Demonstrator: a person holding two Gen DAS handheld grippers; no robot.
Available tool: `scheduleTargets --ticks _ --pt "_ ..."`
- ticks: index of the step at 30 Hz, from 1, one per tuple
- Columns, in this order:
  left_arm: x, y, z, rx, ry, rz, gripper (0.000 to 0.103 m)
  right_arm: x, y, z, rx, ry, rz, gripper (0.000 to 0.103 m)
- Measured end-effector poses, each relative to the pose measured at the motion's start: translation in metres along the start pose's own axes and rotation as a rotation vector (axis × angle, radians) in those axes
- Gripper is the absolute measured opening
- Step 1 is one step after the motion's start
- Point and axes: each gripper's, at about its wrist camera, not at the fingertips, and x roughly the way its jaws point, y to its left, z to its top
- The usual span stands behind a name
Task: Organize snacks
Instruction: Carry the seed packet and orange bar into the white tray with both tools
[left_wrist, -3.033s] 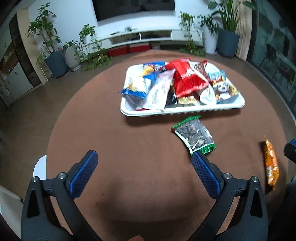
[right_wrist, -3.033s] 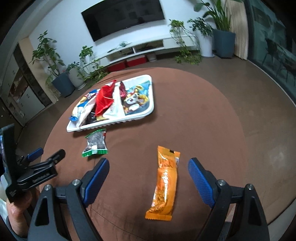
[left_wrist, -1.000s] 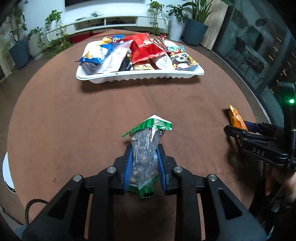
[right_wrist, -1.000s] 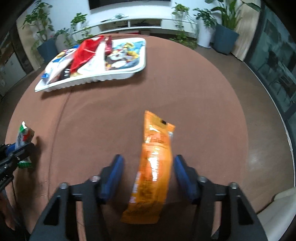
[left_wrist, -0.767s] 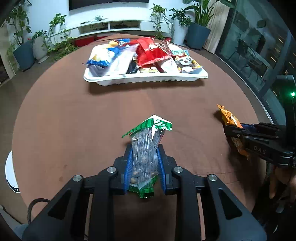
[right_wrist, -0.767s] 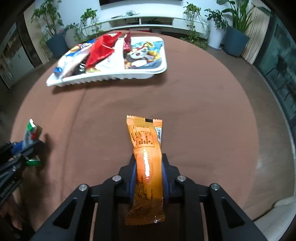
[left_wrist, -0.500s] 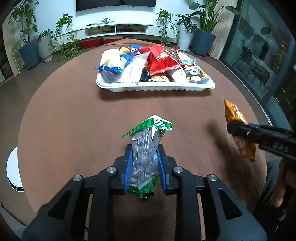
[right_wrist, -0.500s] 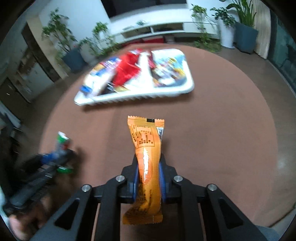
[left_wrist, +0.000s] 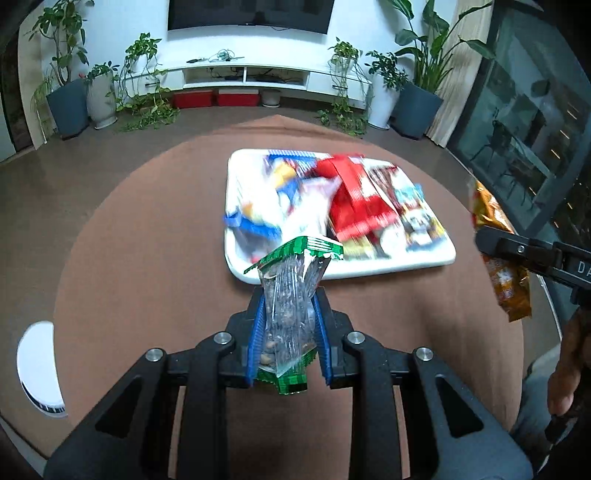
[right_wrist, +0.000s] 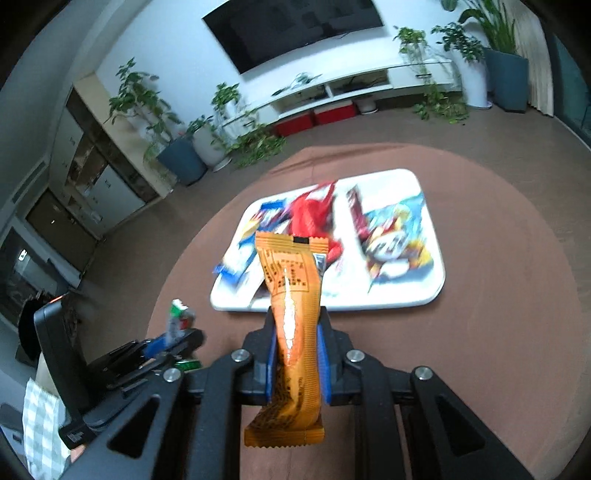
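Observation:
My left gripper (left_wrist: 289, 328) is shut on a clear snack bag with green ends (left_wrist: 291, 295) and holds it up above the brown table, just short of the white tray (left_wrist: 424, 260). My right gripper (right_wrist: 295, 354) is shut on a long orange snack bar (right_wrist: 293, 314), lifted in front of the tray (right_wrist: 413, 301). The tray is piled with several snack packs, a red one (left_wrist: 354, 206) on top. The right gripper with the orange bar (left_wrist: 495, 236) shows at the right edge of the left wrist view. The left gripper with its bag (right_wrist: 179, 317) shows low left in the right wrist view.
The round brown table (left_wrist: 147, 258) carries only the tray. A white object (left_wrist: 37, 365) sits beyond the table's left edge. Potted plants (left_wrist: 70, 92) and a low TV shelf (left_wrist: 251, 74) stand far behind. A glass wall (left_wrist: 524, 122) is at the right.
Both grippers closed on their snacks, lifted them off the table, and have moved up and toward the tray. The tray now looks closer and blurred in both views.

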Motion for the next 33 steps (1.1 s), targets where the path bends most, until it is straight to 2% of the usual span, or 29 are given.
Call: scheduleTargets --ticks 9,14,20,24,33 --pt "0.034 0.009 0.082 0.003 -0.004 -0.004 0.023 0.042 -0.016 0.064 -0.014 0.007 -0.06 0.019" --pt "0.065 -0.009 0.108 0.039 0.014 -0.026 0.023 0.074 -0.005 0.076 -0.059 0.048 -0.061 0.019" --pt "0.107 -0.025 0.113 0.078 0.063 0.004 0.023 0.101 -0.012 0.081 -0.076 0.083 -0.118 0.02" --pt "0.119 -0.036 0.113 0.092 0.058 0.009 0.025 0.113 -0.022 0.08 -0.077 0.101 -0.157 0.02" --pt "0.144 -0.052 0.103 0.112 0.061 0.03 0.028 0.131 -0.032 0.071 -0.075 0.119 -0.172 0.022"
